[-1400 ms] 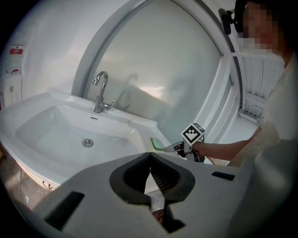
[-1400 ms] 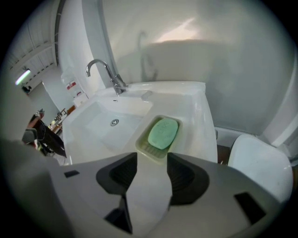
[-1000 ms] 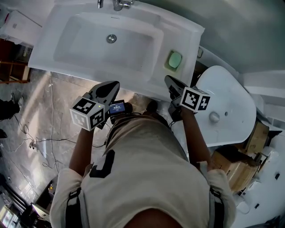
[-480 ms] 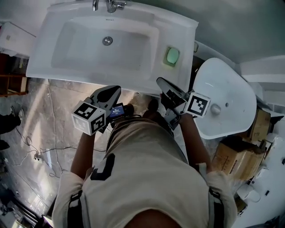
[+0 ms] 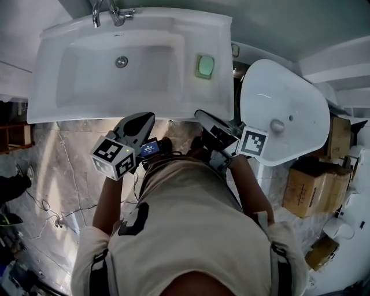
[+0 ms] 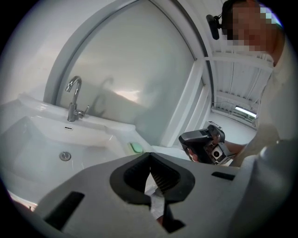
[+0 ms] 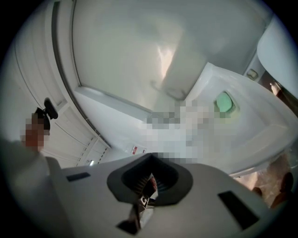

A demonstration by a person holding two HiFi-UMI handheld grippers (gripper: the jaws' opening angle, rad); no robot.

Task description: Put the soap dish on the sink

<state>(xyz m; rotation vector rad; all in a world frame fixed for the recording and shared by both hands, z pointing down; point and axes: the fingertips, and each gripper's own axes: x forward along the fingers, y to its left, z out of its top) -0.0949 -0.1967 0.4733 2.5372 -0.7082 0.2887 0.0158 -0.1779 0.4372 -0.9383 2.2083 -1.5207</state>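
The white sink (image 5: 222, 87) fills the top of the head view. It has a deep rectangular basin, a round drain (image 5: 121, 61) in the middle and a chrome tap (image 5: 113, 13) at the back edge. The soap dish (image 5: 204, 66) sits flat on the sink's ledge to the right of the basin, with something green in it. It is well apart from both tools. The left gripper view shows it on the same ledge, past the basin's far corner (image 6: 136, 147), and the right gripper view shows it there too (image 7: 225, 102).

The left gripper (image 5: 143, 118) hangs in front of the sink's near edge, over the floor. Its jaws meet at the tips with nothing between them. The right gripper (image 5: 202, 117) is just below the sink's right front corner. Its jaws are also pressed together and empty.

Behind the sink stands a pale frosted panel (image 6: 125, 69) in a grey frame. To the right of the sink, close beside it, a second white basin (image 5: 289, 87) of rounded shape lies tilted, with a small knob (image 5: 277, 125) on it. Cardboard boxes (image 5: 309, 191) are stacked below and to the right of that basin. The floor (image 5: 69, 156) is glossy marbled tile with a bright streak of glare, and thin cables (image 5: 52, 211) trail across it at the left.
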